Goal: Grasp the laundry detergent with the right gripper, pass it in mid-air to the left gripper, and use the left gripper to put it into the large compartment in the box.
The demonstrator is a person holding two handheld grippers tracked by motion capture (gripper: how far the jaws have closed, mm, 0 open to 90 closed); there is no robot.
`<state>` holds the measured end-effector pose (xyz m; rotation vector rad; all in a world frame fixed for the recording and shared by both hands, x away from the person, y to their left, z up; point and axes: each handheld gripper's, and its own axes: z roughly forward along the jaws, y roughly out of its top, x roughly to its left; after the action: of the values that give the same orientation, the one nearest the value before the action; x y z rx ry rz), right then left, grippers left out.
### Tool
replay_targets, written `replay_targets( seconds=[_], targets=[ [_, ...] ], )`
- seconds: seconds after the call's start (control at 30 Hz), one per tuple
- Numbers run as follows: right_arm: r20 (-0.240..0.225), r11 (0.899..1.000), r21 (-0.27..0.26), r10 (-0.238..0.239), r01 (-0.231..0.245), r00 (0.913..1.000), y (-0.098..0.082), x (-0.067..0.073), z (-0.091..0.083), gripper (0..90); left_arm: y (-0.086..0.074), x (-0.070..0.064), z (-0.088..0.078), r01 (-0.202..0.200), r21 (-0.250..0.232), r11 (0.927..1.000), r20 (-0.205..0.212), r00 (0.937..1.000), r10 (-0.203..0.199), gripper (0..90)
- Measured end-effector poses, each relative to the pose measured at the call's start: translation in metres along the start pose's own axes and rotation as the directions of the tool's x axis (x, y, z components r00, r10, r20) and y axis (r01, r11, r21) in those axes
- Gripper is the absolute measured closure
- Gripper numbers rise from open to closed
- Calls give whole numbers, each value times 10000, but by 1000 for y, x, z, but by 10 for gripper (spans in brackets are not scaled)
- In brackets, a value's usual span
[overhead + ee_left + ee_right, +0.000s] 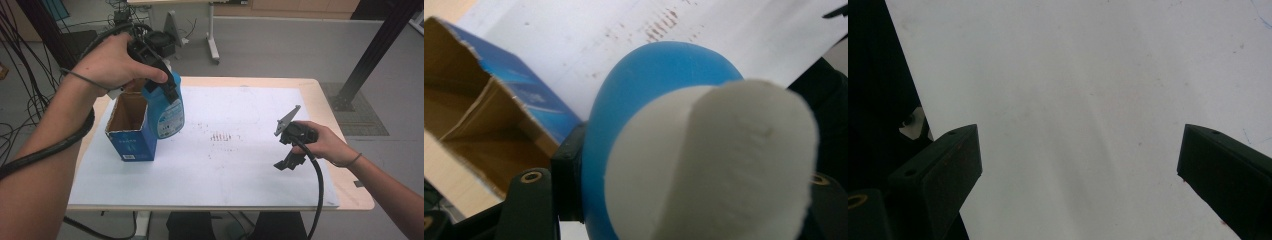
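Your left tool (pixel 167 87) is clamped on the blue bottle (pixel 167 112), gripping it near the top, just below its white cap (pixel 724 165); in the left gripper view the black jaws press against the bottle's rounded blue shoulder on both sides, with the cap looming large in front of the camera. The bottle hangs tilted in the grip, its lower part just beside the blue cardboard box (pixel 131 132) and, as far as the high view tells, close against the box's right wall. The box stands upright near the left edge of the table (pixel 330 107) with its top torn open, showing the brown inside. Under both lies a white paper sheet (pixel 240 165) with a patch of small reddish marks (pixel 220 136) near its middle. Your right tool (pixel 284 164) is well apart from the bottle, on the right side of the sheet, pointing down at the paper with its jaws spread wide and nothing between them.
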<state>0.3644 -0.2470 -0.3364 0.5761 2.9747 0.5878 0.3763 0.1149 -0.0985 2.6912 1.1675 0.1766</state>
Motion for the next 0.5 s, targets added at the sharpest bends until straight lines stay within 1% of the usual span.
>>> replay_targets(
  seconds=[0.03, 0.1, 0.13, 0.17, 0.2, 0.23, 0.27, 0.3, 0.33, 0.4, 0.47, 0.5],
  targets=[
    [2, 10000, 4, 23, -23, 10000, 0, 0, 0, 36, 0, 2, -2, 251, -114, 9996, -36, 9997, -251, 369],
    [6, 10000, 20, 33, -33, 10000, 0, 0, 0, 37, -1, 6, -8, 523, -132, 9985, -154, 9985, -525, 370],
    [6, 10000, 20, 33, -33, 10000, 0, 0, 0, 37, -1, 6, -8, 523, -132, 9985, -154, 9985, -525, 370],
    [24, 10000, 73, 57, -58, 10000, 0, 0, 0, 40, 0, 9, -12, 672, -125, 9977, -249, 9974, -675, 370],
    [37, 9999, 92, 41, -41, 10000, 0, 0, 0, 40, 0, 12, -17, 863, -170, 9961, -403, 9954, -869, 370],
    [62, 9999, 106, 46, -46, 10000, 0, 0, 0, 40, 0, 16, -21, 1068, -201, 9941, -474, 9931, -1077, 370],
    [62, 9999, 106, 46, -46, 10000, 0, 0, 0, 40, 0, 16, -21, 1068, -201, 9941, -474, 9931, -1077, 369],
    [84, 9999, 101, 57, -58, 9999, 0, -1, 0, 40, 0, 18, -23, 1236, -215, 9921, -487, 9910, -1245, 369],
    [91, 9999, 124, 83, -84, 9999, 1, -1, 0, 40, -1, 21, -27, 1632, -306, 9861, -549, 9848, -1647, 370],
    [108, 9999, 115, 73, -75, 9999, 1, -1, 1, 43, -1, 25, -30, 1945, -320, 9804, -581, 9789, -1961, 370],
    [93, 9999, 138, 31, -32, 10000, 2, -1, 2, 46, -1, 30, -32, 2268, -366, 9733, -610, 9716, -2287, 370],
    [93, 9998, 162, 75, -77, 9999, 2, -1, 2, 46, -1, 36, -35, 2540, -399, 9664, -660, 9644, -2562, 370]
  ],
)
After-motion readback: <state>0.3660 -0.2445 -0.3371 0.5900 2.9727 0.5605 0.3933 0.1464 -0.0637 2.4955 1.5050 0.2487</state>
